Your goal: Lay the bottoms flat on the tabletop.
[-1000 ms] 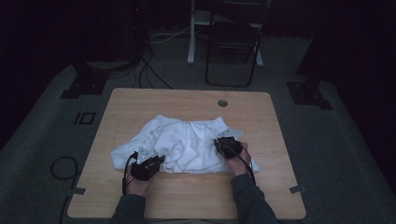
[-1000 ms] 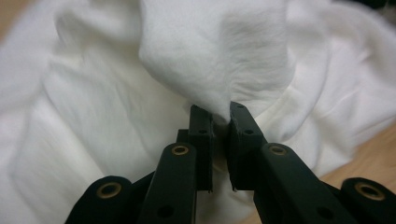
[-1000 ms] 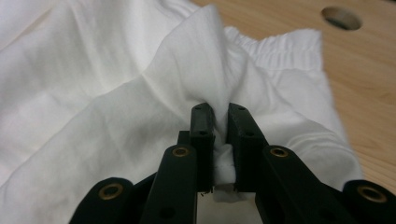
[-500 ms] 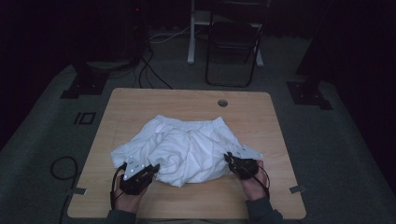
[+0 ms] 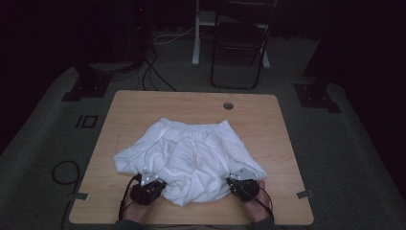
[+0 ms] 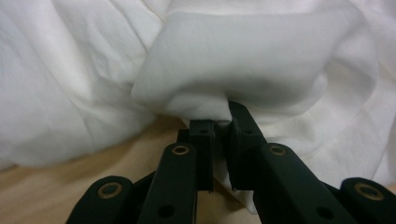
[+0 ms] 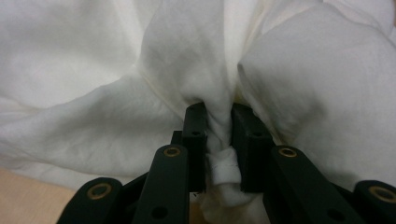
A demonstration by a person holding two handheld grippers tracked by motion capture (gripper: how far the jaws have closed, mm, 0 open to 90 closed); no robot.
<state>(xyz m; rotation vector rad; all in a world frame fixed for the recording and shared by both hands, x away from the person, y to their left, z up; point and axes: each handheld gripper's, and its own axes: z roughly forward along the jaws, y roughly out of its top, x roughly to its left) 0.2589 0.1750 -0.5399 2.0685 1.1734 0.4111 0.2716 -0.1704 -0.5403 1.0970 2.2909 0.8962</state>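
A pair of white shorts (image 5: 191,153) with an elastic waistband lies spread on the wooden table (image 5: 143,110), waistband toward the far side. At the near left edge of the cloth my left gripper (image 5: 152,179) is shut on a bunched fold of the white shorts (image 6: 233,70); in the left gripper view the fabric (image 6: 219,105) is pinched between the black jaws. My right gripper (image 5: 237,181) holds the near right edge, shut on a gathered fold of the shorts (image 7: 196,60). Both hands rest close to the table's front edge.
A round cable hole (image 5: 228,105) sits near the table's far edge. Behind the table stand a dark folding chair (image 5: 239,48) and a white desk leg (image 5: 196,33). Cables (image 5: 62,172) lie on the grey carpet at left.
Both grippers have drawn back toward the front edge and apart, pulling the near edge of the shorts with them. The cloth now lies wider and flatter.
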